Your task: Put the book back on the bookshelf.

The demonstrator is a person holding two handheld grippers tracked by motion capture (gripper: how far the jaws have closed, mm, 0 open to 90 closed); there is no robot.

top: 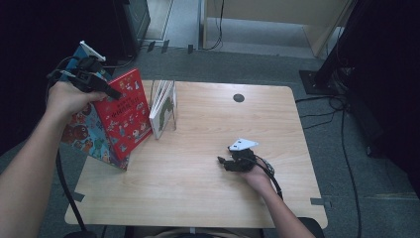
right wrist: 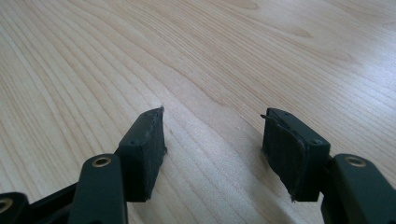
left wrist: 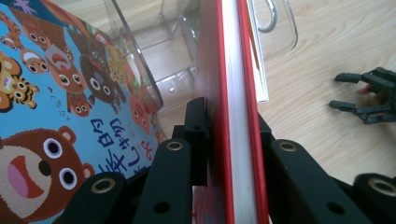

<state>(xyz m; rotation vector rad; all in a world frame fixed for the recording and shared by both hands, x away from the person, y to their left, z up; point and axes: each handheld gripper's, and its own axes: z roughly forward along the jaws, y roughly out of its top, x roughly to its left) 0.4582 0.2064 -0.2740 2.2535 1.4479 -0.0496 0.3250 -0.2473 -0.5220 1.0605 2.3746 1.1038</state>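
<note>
On the wooden table (top: 208, 188), left gripper (left wrist: 229, 135) clamps the red book (top: 124, 114); loosening could topple it; right gripper (right wrist: 212, 149) gapes empty

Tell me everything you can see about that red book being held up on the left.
The red book is a hardcover with a glossy red cover of small cartoon pictures and pale page edges. It stands tilted at the table's left side, against a blue bear picture book. The left gripper's fingers clamp its top edge.
</note>
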